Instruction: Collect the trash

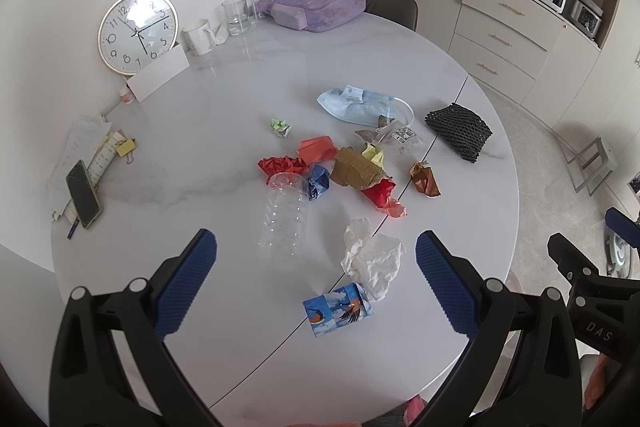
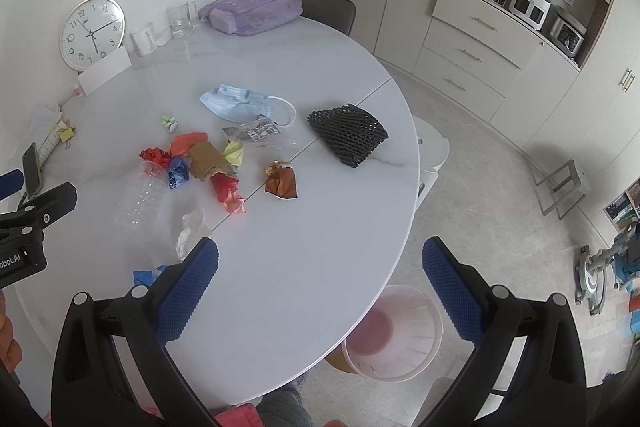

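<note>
Trash lies scattered on the round white table [image 1: 248,99]: a clear plastic bottle [image 1: 284,217], a crumpled white tissue [image 1: 372,259], a blue bird-print box [image 1: 338,313], red, blue and orange paper wads [image 1: 316,163], a brown wrapper [image 1: 426,179], a blue face mask [image 1: 356,103] and black foam netting [image 1: 458,131]. My left gripper [image 1: 316,255] is open and empty, above the tissue and bottle. My right gripper [image 2: 320,263] is open and empty over the table's near edge. A pink waste bin [image 2: 394,333] stands on the floor below that edge.
A wall clock [image 1: 138,31], a white mug [image 1: 198,37], a glass [image 1: 236,15] and a purple bag [image 1: 314,5] stand at the table's back. A phone [image 1: 82,193] on papers lies at the left. Cabinets [image 2: 468,55] line the far wall.
</note>
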Motion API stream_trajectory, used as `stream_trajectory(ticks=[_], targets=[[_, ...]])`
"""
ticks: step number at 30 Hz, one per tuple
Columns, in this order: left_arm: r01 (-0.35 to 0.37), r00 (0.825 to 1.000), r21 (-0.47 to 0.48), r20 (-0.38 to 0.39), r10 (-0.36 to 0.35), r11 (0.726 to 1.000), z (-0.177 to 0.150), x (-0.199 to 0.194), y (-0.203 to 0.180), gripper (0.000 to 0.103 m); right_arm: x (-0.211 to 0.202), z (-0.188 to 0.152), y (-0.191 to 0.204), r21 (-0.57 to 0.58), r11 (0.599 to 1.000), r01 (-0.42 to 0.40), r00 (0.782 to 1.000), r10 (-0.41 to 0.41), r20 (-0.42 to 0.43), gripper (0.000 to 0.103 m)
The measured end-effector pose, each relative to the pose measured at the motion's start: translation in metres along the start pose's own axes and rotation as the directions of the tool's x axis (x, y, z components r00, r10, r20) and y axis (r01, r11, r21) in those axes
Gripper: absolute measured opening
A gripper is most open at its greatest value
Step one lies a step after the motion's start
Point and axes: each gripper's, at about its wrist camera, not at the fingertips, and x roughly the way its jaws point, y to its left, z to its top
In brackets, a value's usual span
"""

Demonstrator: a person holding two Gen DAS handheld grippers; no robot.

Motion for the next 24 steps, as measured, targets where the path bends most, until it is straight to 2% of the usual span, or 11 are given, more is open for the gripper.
stream_trajectory(ticks=[4, 8, 13, 18, 21, 23, 24], targets=[[0.024, 1.000, -0.014, 0.008, -0.024, 1.000, -0.008, 0.006, 0.009, 0.096, 0.007, -0.004, 0.000, -0.023, 0.999, -0.046, 0.999, 0.045, -0.010, 0.101], [0.052, 0.999, -0.001, 0.000, -0.052, 0.999, -0.023, 0.021, 0.017, 0.096, 0.021, -0.010, -0.002, -0.025, 0.991, -0.133, 0.991, 0.132, -0.028, 0.101], [0.076, 0.997, 0.065, -0.034, -0.074, 0.995, -0.055, 0.049, 0.017, 0.095, 0.042, -0.019, -0.008, -0.026, 0.982, -0.189, 0.981, 0.187, -0.054, 0.101], [0.096, 0.994, 0.123, -0.059, -0.089, 0.988, -0.089, 0.075, 0.003, 0.088, 0.070, -0.032, -0.012, -0.060, 0.975, -0.215, 0.972, 0.208, -0.109, 0.101], [0.097, 0.994, 0.276, -0.073, -0.080, 0.956, -0.106, 0.088, -0.017, 0.088, 0.089, -0.042, -0.013, -0.093, 0.966, -0.241, 0.960, 0.224, -0.166, 0.101], [0.099, 0.995, 0.434, -0.069, -0.077, 0.896, -0.112, 0.097, -0.030, 0.088, 0.098, -0.047, -0.012, -0.115, 0.961, -0.251, 0.954, 0.226, -0.197, 0.101], [0.103, 0.994, 0.476, -0.072, -0.078, 0.874, -0.112, 0.100, -0.032, 0.088, 0.104, -0.050, -0.011, -0.129, 0.958, -0.256, 0.950, 0.225, -0.215, 0.101]])
